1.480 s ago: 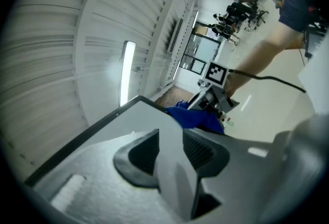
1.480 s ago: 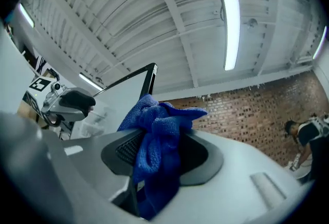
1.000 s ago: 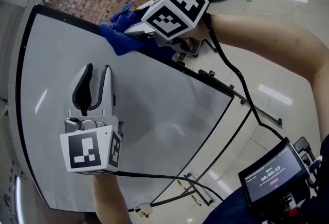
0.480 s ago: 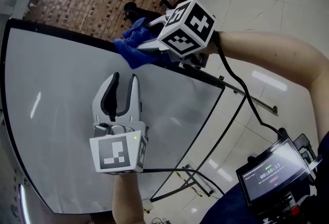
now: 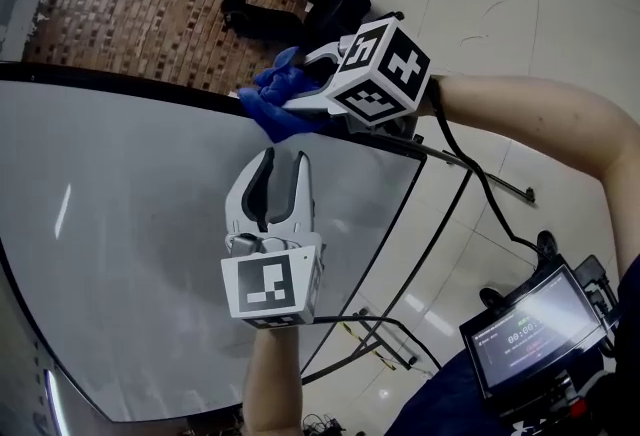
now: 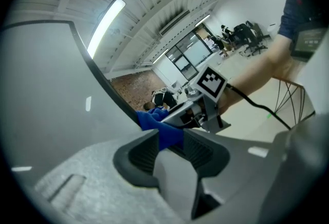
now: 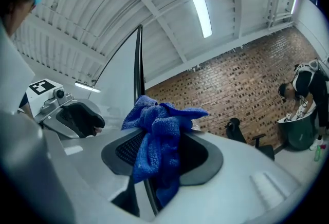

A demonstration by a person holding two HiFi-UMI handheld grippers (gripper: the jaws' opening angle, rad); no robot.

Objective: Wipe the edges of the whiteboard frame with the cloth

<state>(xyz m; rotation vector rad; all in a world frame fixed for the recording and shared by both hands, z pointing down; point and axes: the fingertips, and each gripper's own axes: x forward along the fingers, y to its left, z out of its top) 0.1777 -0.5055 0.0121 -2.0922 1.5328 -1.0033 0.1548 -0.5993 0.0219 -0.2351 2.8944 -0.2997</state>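
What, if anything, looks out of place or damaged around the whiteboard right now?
Nothing stands out. The blue cloth is bunched in the right gripper against the black whiteboard frame. The left gripper hangs open and empty over the board's face. No damage or spill shows.

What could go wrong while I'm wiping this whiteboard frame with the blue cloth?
The blue cloth sits bunched in the right gripper, on the thin black frame; it may slide off the edge or snag. The open left gripper hangs close to the board face and could knock or scuff it.
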